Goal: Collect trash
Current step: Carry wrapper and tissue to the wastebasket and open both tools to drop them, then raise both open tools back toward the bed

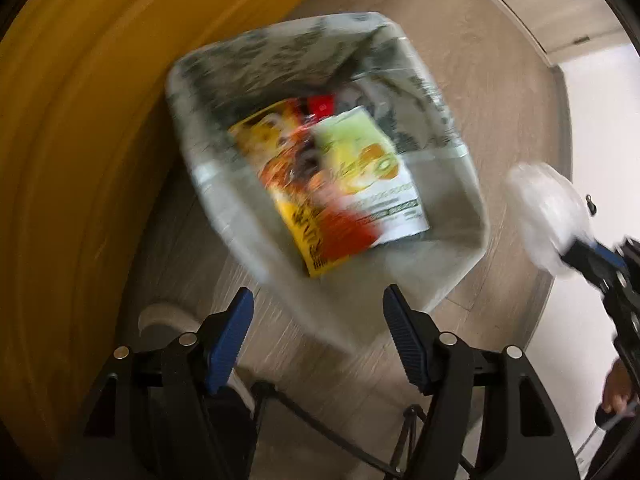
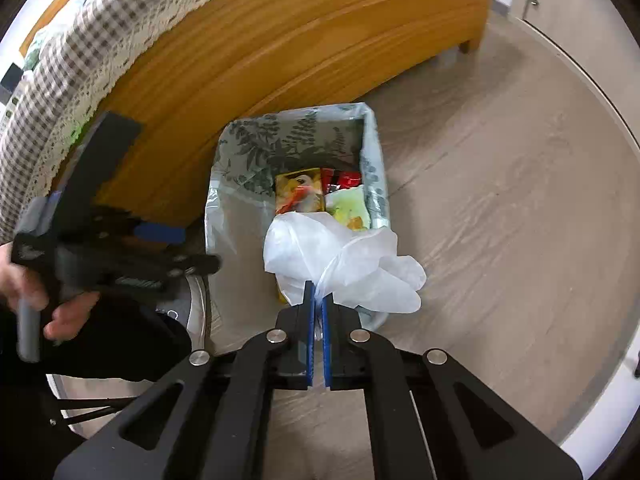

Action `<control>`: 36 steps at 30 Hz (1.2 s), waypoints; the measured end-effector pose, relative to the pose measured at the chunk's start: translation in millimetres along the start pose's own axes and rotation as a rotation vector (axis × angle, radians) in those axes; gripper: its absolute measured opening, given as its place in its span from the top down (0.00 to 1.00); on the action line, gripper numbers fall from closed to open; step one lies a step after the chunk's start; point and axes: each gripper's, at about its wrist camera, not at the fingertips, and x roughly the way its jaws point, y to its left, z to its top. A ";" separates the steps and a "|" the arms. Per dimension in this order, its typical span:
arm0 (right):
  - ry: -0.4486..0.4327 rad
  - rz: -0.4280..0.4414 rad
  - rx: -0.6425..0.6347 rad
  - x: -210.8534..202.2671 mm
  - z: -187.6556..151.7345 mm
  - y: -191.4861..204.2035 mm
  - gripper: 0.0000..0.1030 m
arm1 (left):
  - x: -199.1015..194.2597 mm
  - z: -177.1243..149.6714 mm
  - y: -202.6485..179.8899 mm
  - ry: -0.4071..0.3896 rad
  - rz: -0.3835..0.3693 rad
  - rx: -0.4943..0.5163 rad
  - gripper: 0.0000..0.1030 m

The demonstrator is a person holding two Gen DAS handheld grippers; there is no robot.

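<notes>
A rectangular trash bin (image 1: pixel 448 276) lined with a leaf-printed plastic bag stands on the floor beside a wooden cabinet. Inside lie a yellow-orange snack packet (image 1: pixel 304 196), a green-and-white packet (image 1: pixel 372 176) and a red wrapper (image 1: pixel 320 106). My left gripper (image 1: pixel 318 312) is open and empty above the bin's near edge. My right gripper (image 2: pixel 318 300) is shut on white disposable gloves (image 2: pixel 360 268), held over the bin (image 2: pixel 236 216); the gloves also show in the left wrist view (image 1: pixel 544 216). The left wrist view is motion-blurred.
A wooden cabinet (image 2: pixel 280 40) with a checked, lace-edged cloth (image 2: pixel 80 48) stands to the left of the bin. Grey wood-look floor (image 2: pixel 500 200) lies to the right. A white wall and door (image 1: pixel 592 80) are at the far right. A person's dark clothing and a stand's legs lie below.
</notes>
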 end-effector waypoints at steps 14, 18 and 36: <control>0.069 -0.099 -0.041 109.3 120.4 11.1 0.36 | -112.3 -23.3 28.4 -0.251 0.045 -0.159 0.37; 0.044 -0.059 0.013 83.9 102.8 5.0 0.36 | -115.6 -27.2 29.4 -0.259 0.040 -0.161 0.37; -0.026 -0.234 -0.118 -70.7 40.5 62.0 0.36 | -249.8 -99.6 24.9 -0.615 0.015 -0.108 0.37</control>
